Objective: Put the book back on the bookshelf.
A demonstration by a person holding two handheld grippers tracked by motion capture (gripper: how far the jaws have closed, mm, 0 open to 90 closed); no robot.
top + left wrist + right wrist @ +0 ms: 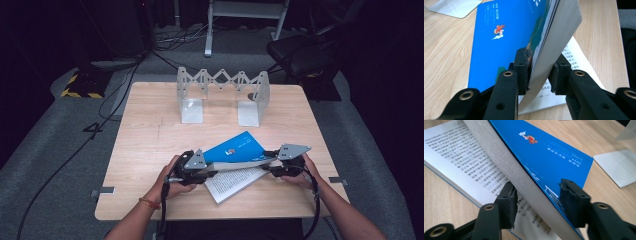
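- High view: left gripper [207, 170] and right gripper [270, 162] low on the pale wooden table [145, 135], one in each hand, facing each other across an open paperback book with a bright blue cover [235, 150]. Lifted wad of pages stretched between the two grippers; printed white pages [232, 182] flat on the table beneath and toward the person. Well beyond both grippers, standing at the table's far edge, an empty silver metal expanding book rack with two flat foot plates and a zigzag back [222, 92]. Past the table, grey floor with black cables [120, 85].
- Left gripper view: left gripper [540, 72] clamped on the raised wad of pages, pads [522, 67] pressed on either side of the grey page edges [559, 42]. Blue cover with a small red-and-white figure to the left of the jaws, lying toward the table. Printed page with a page number just under the jaws. Corner of a silver foot plate [456, 7] far ahead at upper left.
- Right gripper view: right gripper [537, 200] with jaws apart, straddling the same wad; left pad [509, 202] touching the page edges, right pad [574, 200] near the blue cover, contact there not clear. Lines of printed text readable as rows to the left of the jaws. Silver foot plate [619, 167] ahead at right.
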